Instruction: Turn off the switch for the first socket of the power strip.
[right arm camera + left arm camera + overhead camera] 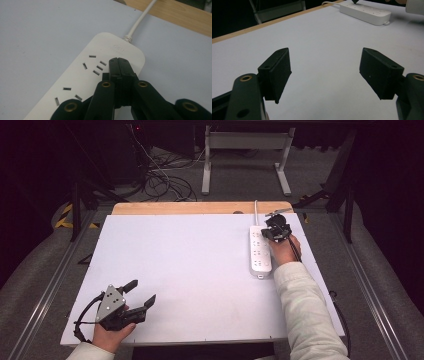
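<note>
Lay at the right of the high view, on the white table [190,270]: a white power strip [260,251], long axis running from the lower part of the frame toward the upper edge, its cord [256,212] leaving from the far end over the wooden rim. Sat in the upper right of the left gripper view as a slanted white bar [365,11], well apart from that tool.

Hovered over the strip's far end: the right gripper [274,231], jaws pressed flat together with nothing between them, tips directly above or touching the top face just beside the last group of socket slots. In the right gripper view, appeared in the lower middle of the frame [121,68], pointing toward the cord end [127,38]; contact with the plastic could not be settled from these frames.

Rested at the lower left of the high view: the left gripper [137,295], jaws spread wide and empty, aimed across bare table toward the upper right. Seen in its own view as two separated black pads [277,71] over blank white surface.

Judged the right hand plainly the nearer one, already over the strip; any coming move likely a press or push at that far end, along or down onto the long axis, perhaps on a switch not visible here.
</note>
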